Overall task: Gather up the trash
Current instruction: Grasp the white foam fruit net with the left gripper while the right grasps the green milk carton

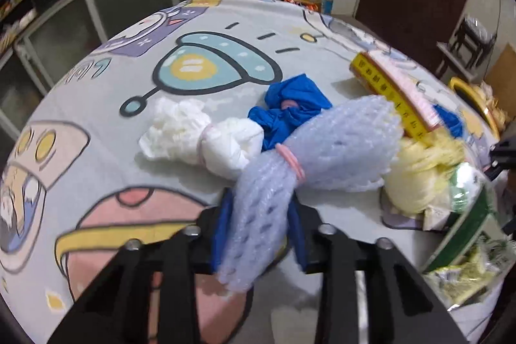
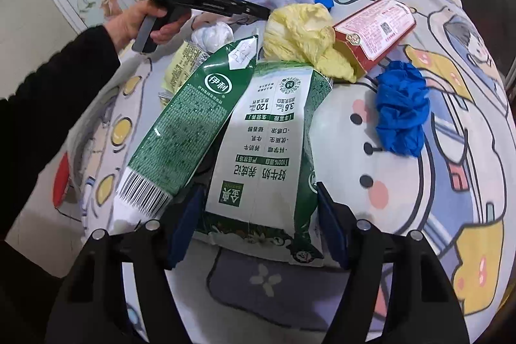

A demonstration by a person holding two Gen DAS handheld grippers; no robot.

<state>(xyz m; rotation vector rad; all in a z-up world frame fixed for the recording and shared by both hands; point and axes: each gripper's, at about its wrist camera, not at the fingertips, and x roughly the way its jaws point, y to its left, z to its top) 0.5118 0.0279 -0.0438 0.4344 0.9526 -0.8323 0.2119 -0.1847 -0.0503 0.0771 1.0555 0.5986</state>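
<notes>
Trash lies heaped on the cartoon-print worktop (image 1: 113,124). Nearest me, my left gripper (image 1: 258,234) has its jaws clamped on the tail of the foam netting bundle (image 1: 322,147), whose long axis runs away up and right from the jaws, tied by a pink band (image 1: 292,162). My right gripper (image 2: 258,224) straddles the green milk carton (image 2: 264,150), jaws wide apart; I cannot tell whether the pads press it. Beyond sit a white wad (image 1: 200,134), a yellow wad (image 2: 303,34), blue gloves (image 2: 401,108) and a red box (image 2: 374,31).
</notes>
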